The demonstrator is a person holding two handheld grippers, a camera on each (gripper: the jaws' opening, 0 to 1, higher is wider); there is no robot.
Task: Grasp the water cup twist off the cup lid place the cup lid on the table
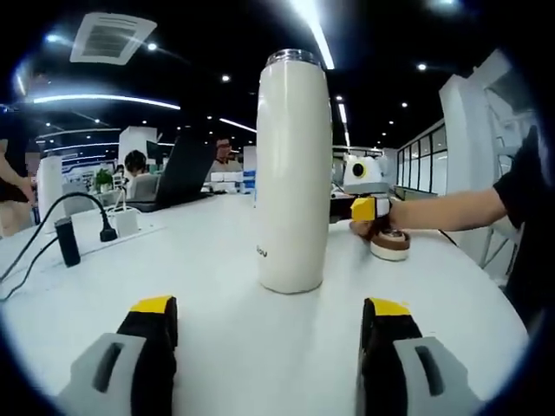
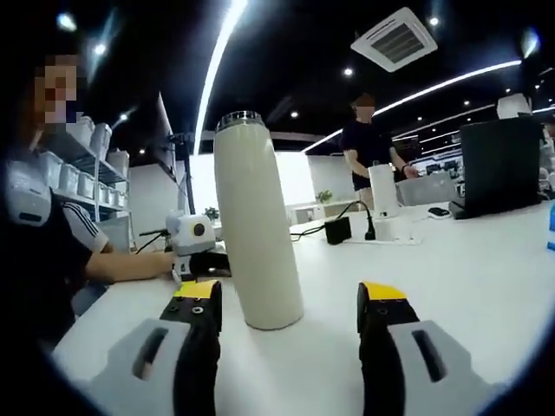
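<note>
Standing upright on the white counter [image 1: 217,286], the water cup [image 1: 293,169] has no lid on — my left tool [image 1: 270,334] gapes open, my right tool [image 2: 289,325] likewise, empty.

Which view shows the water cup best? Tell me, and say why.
The left gripper view: the water cup stands whole and centred beyond the open jaws. The right gripper view has it whole too, but off-centre, near one jaw.
</note>
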